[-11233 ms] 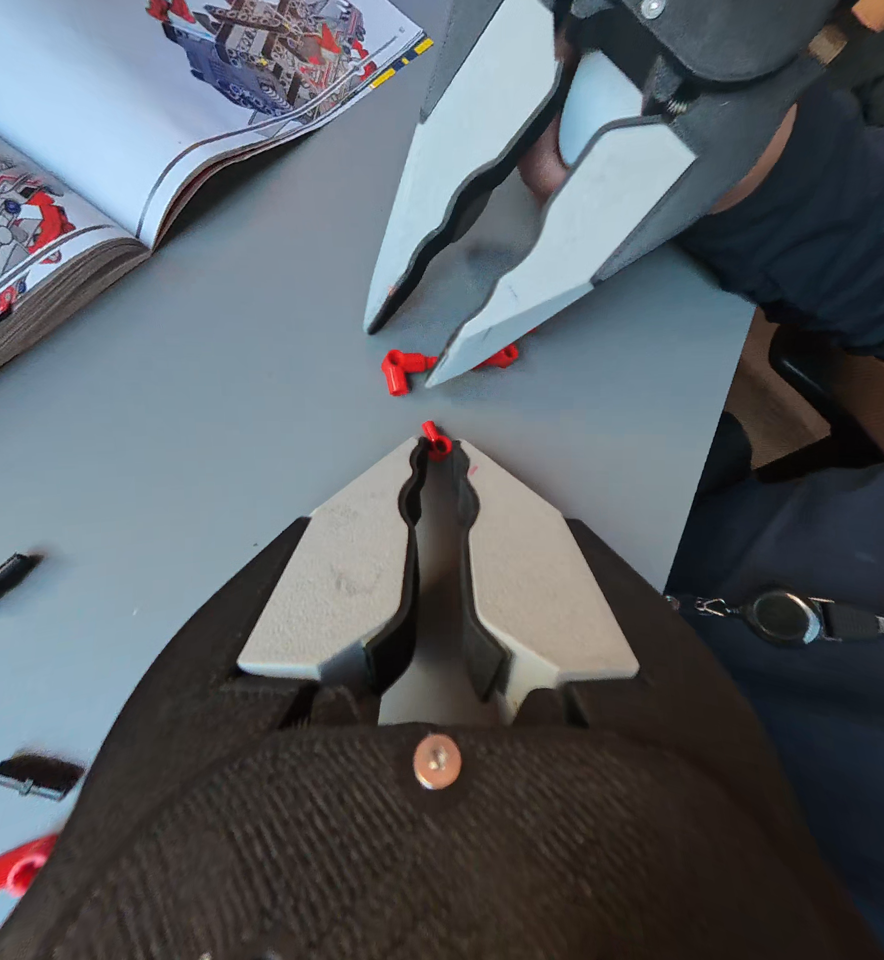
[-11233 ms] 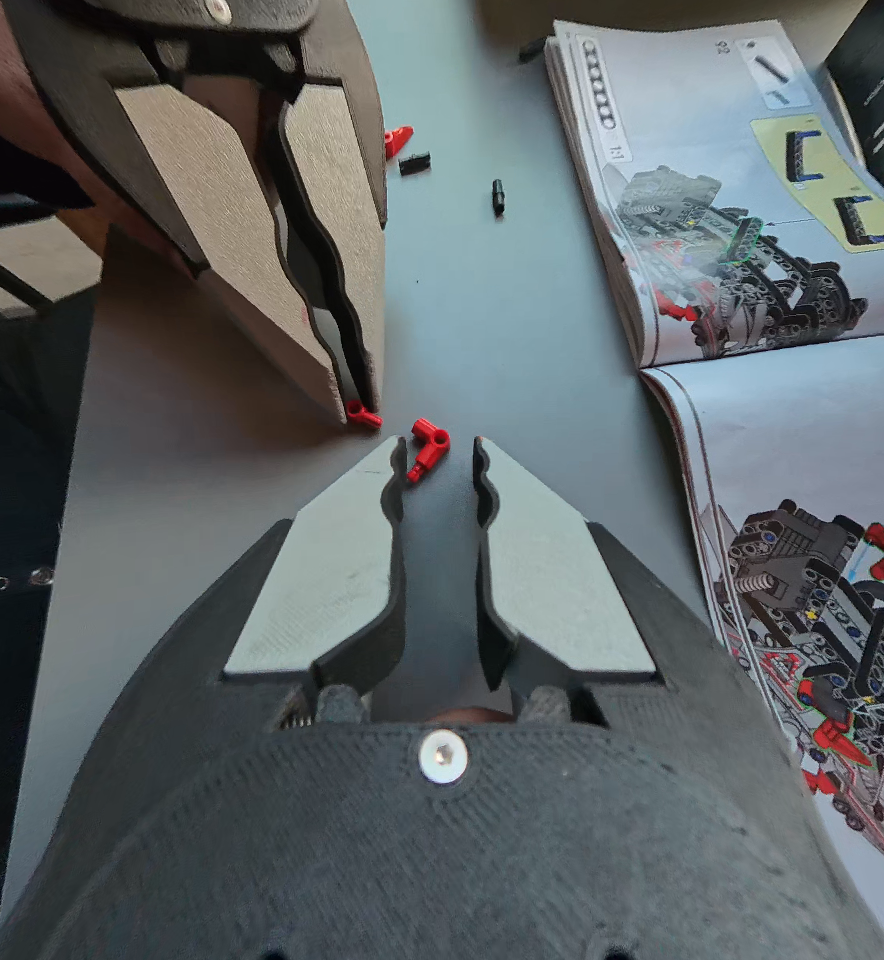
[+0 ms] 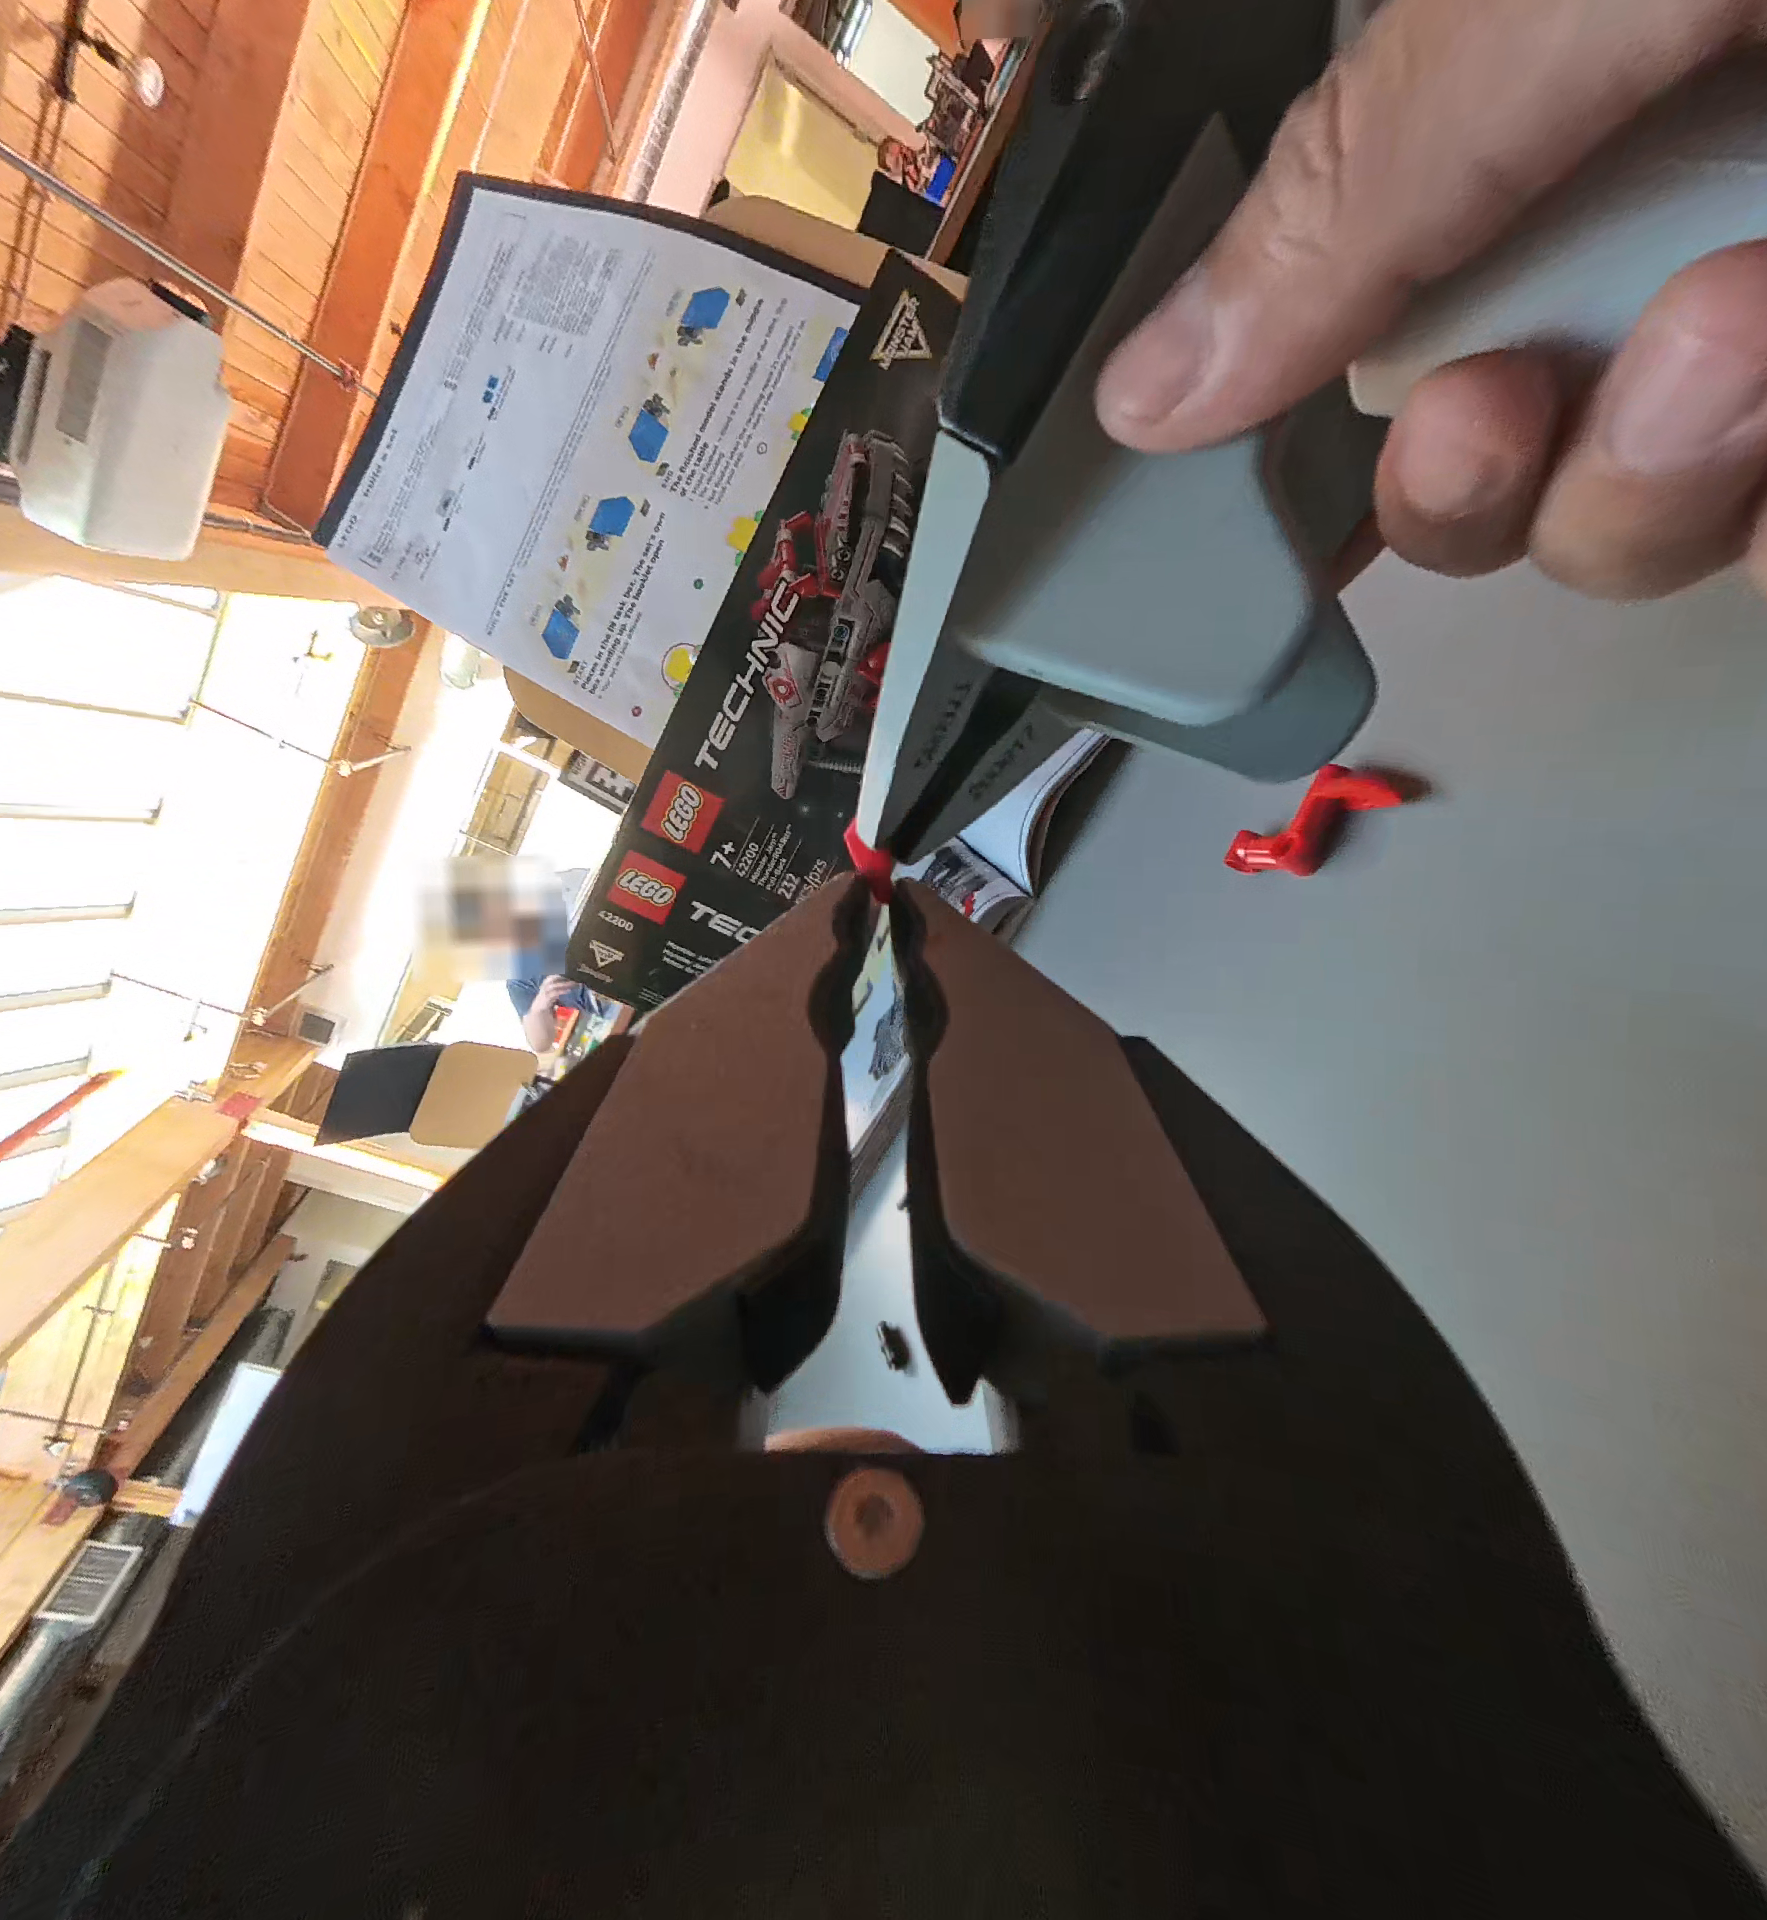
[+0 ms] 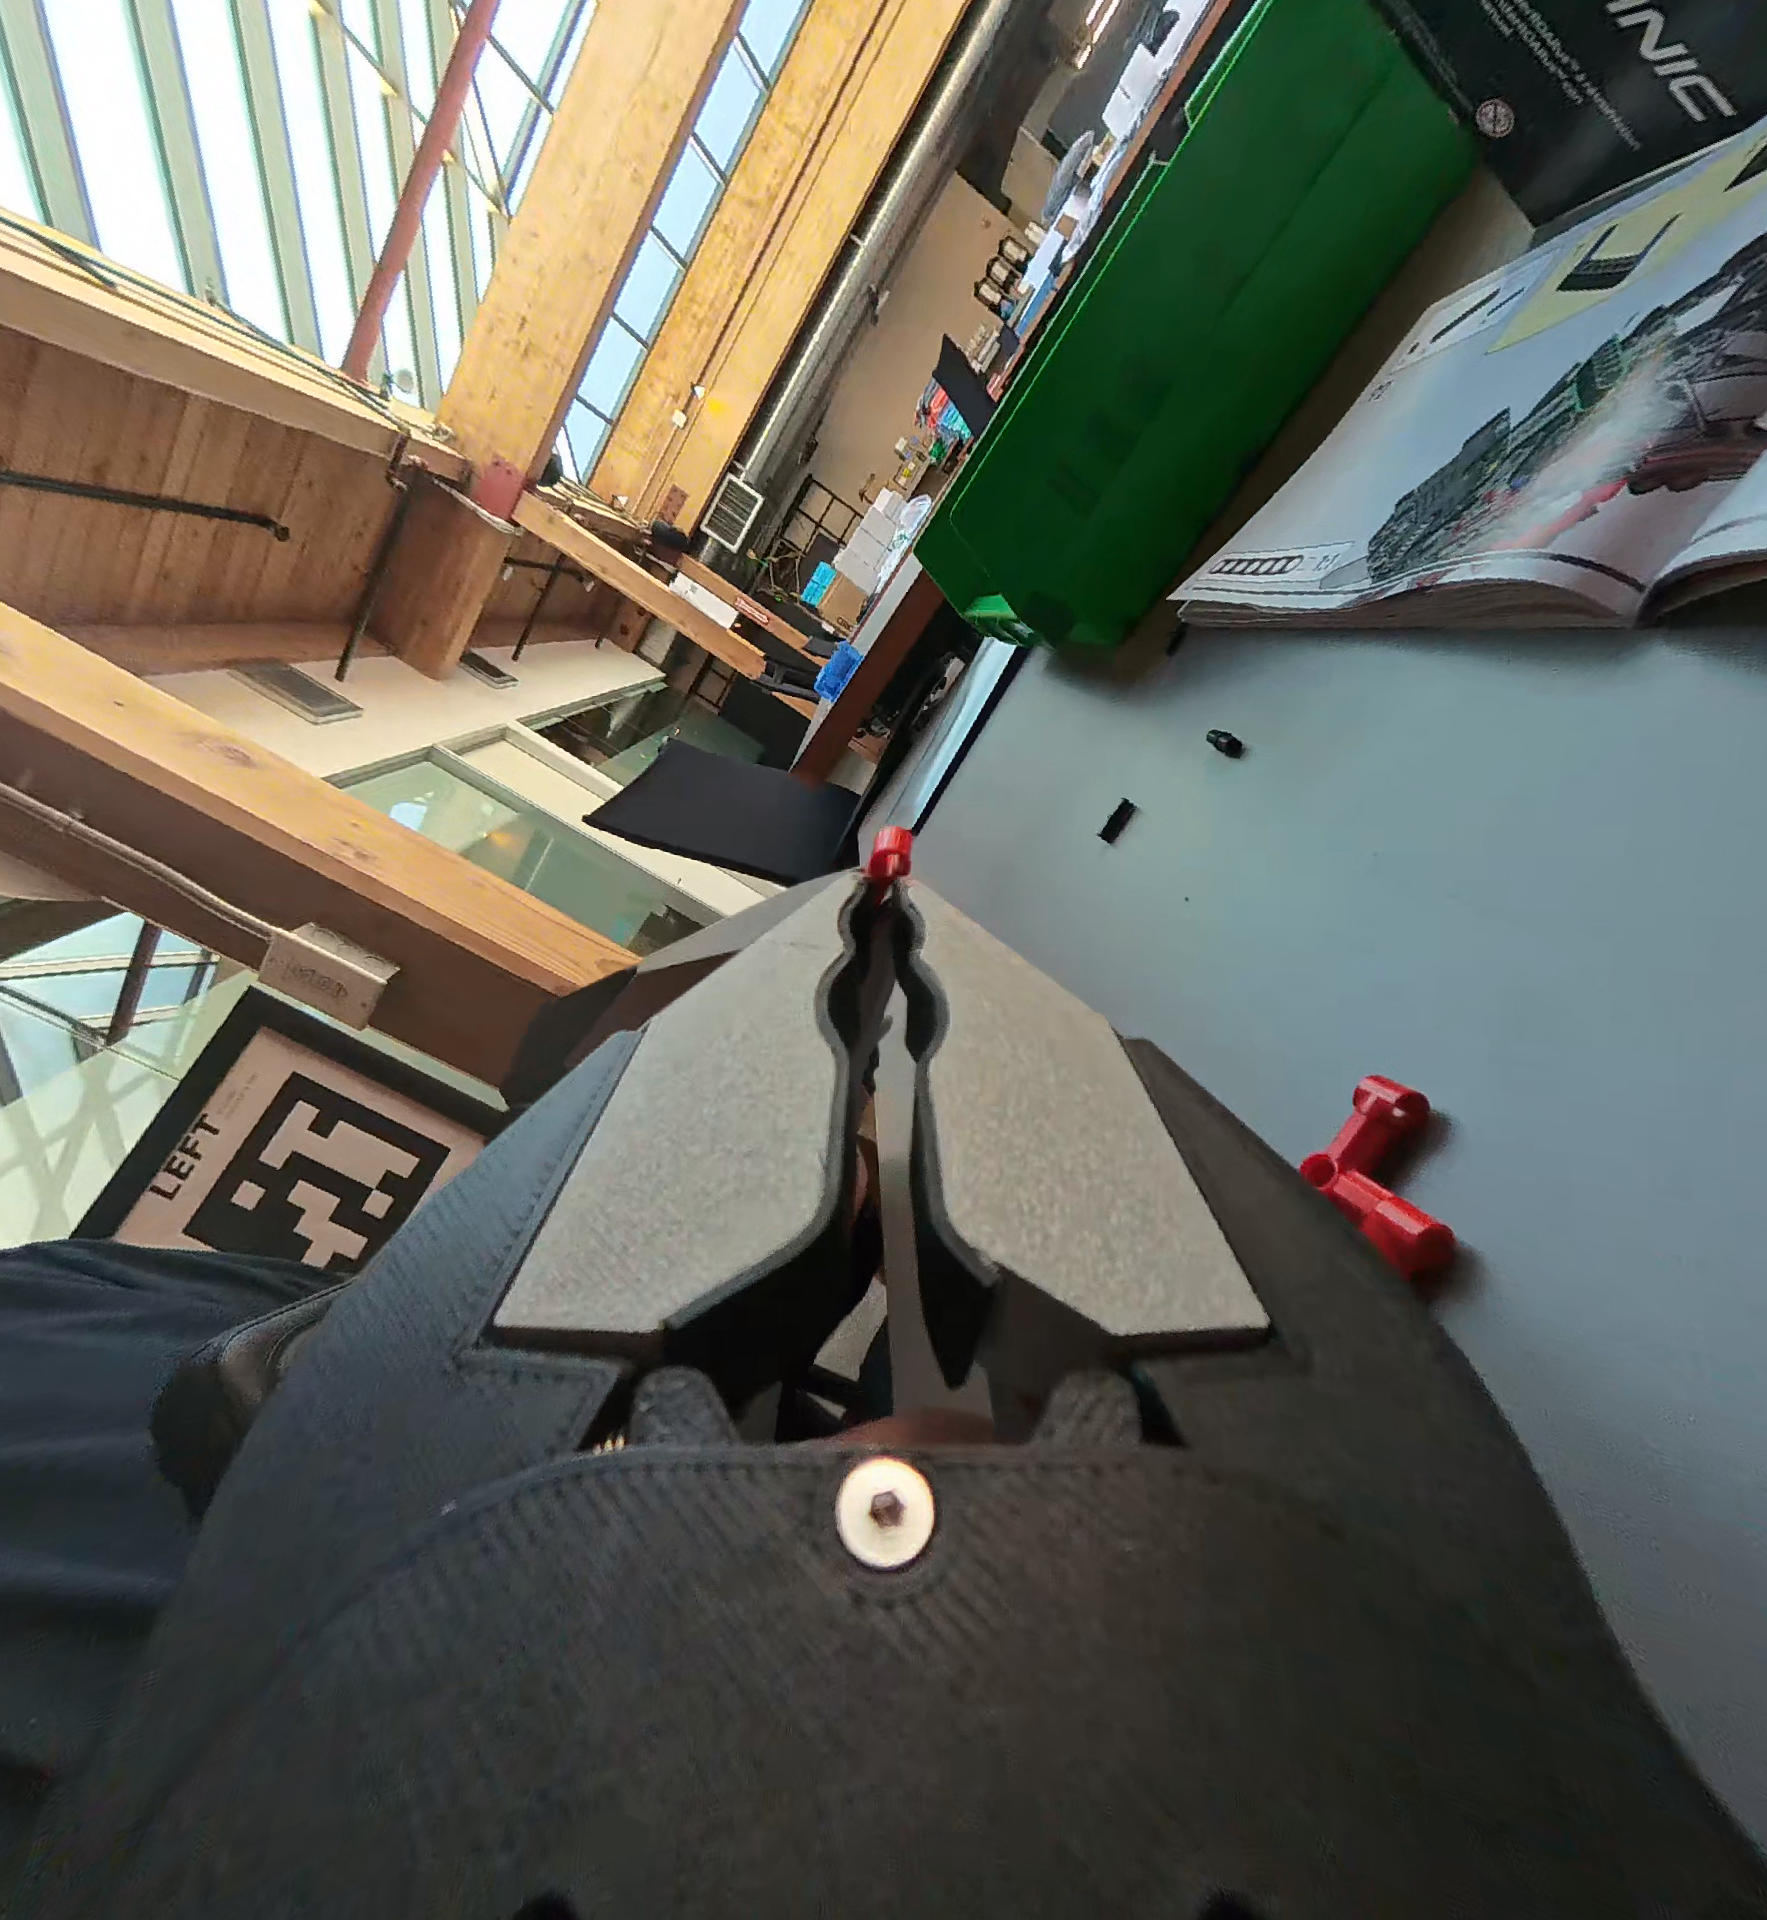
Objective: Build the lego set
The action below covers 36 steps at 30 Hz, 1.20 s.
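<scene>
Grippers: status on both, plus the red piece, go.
Left gripper and right gripper both shut, tip to tip on small red piece, off the table. Red connector assembly lies loose. Nothing blocking.

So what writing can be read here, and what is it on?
I don't copy out writing; these bear it:
Black cardboard set box: logos and print.
White printed sheet behind it: too small.
Open instruction booklet: tiny numbers.
Black-and-white square marker card: one word.
</scene>
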Motion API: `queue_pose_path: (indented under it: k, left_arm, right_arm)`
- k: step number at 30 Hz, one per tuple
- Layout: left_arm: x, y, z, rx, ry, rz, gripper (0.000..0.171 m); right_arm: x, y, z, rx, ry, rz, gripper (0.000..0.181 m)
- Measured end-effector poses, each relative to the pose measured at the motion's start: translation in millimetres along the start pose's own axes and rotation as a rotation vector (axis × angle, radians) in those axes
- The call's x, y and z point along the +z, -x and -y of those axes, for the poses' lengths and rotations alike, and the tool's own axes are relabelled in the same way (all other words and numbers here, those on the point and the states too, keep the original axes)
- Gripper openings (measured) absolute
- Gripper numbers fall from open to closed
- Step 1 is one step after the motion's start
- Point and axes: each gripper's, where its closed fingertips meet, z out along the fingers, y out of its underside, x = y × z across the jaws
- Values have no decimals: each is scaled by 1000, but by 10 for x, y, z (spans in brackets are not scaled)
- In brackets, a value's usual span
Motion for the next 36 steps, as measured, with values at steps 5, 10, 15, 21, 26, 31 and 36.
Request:
queue_pose_path:
  k: [5,10,15,21,26,31,36]
  left_arm:
    - [9,5,-6,18,-14,11,0]
    - [-4,23,-10,-31,-29,10,0]
    - [-7,18,-18,-66,-31,-3,0]
    - [-14,10,16,-86,-35,-5,0]
    - [-16,-27,28,-160,-26,-33,2]
    - [-65,-113,51,-405,-33,-234,2]
    - [-279,-167,209,-1010,-60,-769,9]
  right_arm:
    - [4,-1,3,25,-18,10,5]
    - [-9,-22,14,83,-44,37,5]
    - [-20,-14,73,57,-61,17,7]
    - [15,-8,79,62,-69,18,3]
    - [50,5,99,22,-67,24,3]
    - [12,146,147,-162,2,55,3]
    - [-14,334,84,-375,71,76,3]
